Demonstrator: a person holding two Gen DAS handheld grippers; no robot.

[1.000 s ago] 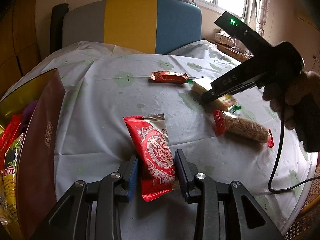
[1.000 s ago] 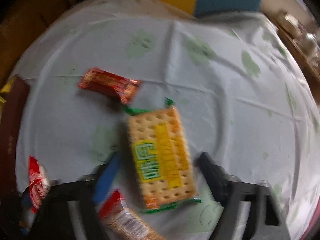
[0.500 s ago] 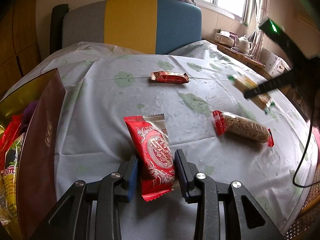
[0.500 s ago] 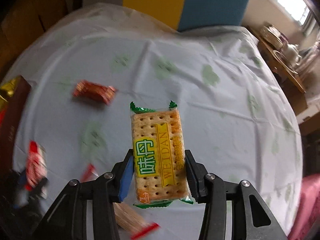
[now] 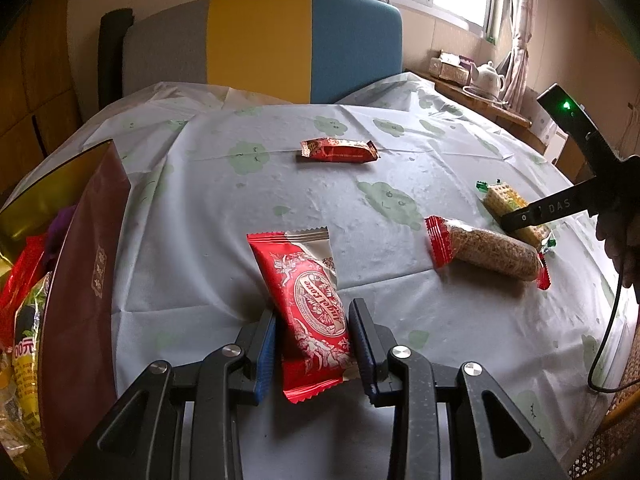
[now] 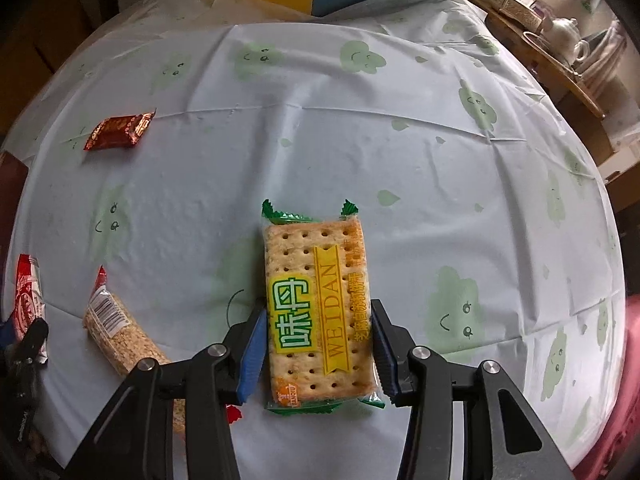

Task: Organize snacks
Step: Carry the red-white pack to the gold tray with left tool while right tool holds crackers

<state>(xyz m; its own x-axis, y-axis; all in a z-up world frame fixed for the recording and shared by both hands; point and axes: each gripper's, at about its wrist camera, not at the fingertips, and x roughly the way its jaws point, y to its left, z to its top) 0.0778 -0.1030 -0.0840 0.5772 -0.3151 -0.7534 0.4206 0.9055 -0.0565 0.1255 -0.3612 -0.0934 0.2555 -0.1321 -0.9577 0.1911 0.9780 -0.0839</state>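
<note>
Two grippers, both gripping something. Far left, a dark red box (image 5: 86, 280) stands open with bright snack packs (image 5: 22, 320) stuffed inside, mostly cut off by the frame so can't say which. Next over, the left gripper (image 5: 314, 346) pinches a red pouch (image 5: 308, 304) near its lower end, over the table (image 5: 200, 200). Further back lies a small red bar (image 5: 339, 151), then a grain bar (image 5: 492, 250). At right the right gripper (image 6: 318, 354) clamps a cracker pack (image 6: 316, 304), its far side hidden behind the finger in the left view.
</note>
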